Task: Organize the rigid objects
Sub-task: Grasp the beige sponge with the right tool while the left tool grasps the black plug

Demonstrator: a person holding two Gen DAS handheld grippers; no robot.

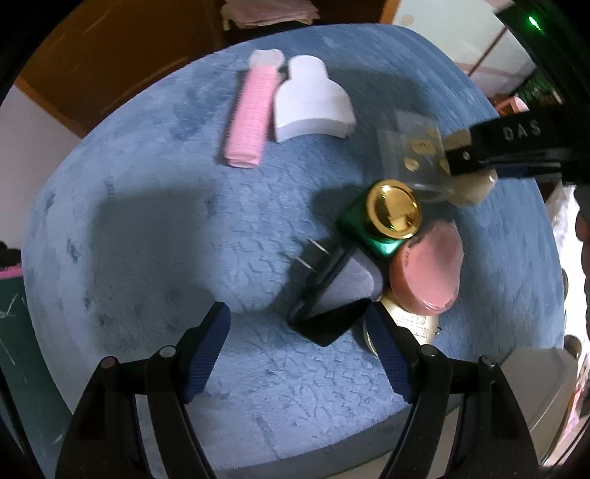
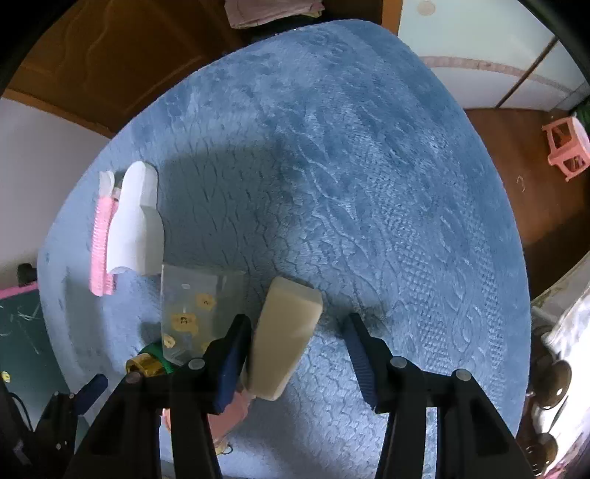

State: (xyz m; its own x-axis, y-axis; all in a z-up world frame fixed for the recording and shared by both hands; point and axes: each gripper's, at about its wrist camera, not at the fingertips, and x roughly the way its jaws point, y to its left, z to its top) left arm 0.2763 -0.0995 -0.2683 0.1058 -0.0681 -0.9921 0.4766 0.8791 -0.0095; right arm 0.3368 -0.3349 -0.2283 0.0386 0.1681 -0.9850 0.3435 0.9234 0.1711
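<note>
A blue fuzzy cushion holds the objects. A pink ribbed roller and a white bottle-shaped block lie side by side at the far left. At the right is a cluster: a clear case with yellow flowers, a green bottle with a gold cap, a pink round compact and a black plug. My left gripper hangs open, the plug's corner between its fingers. My right gripper is open around a cream block, which leans on its left pad, clear of the right one.
Wooden floor surrounds the cushion, with a pink stool at the far right. Folded pink cloth lies beyond the cushion's far edge. A cream tin with print sits under the compact. The cushion's wide right half is bare fabric.
</note>
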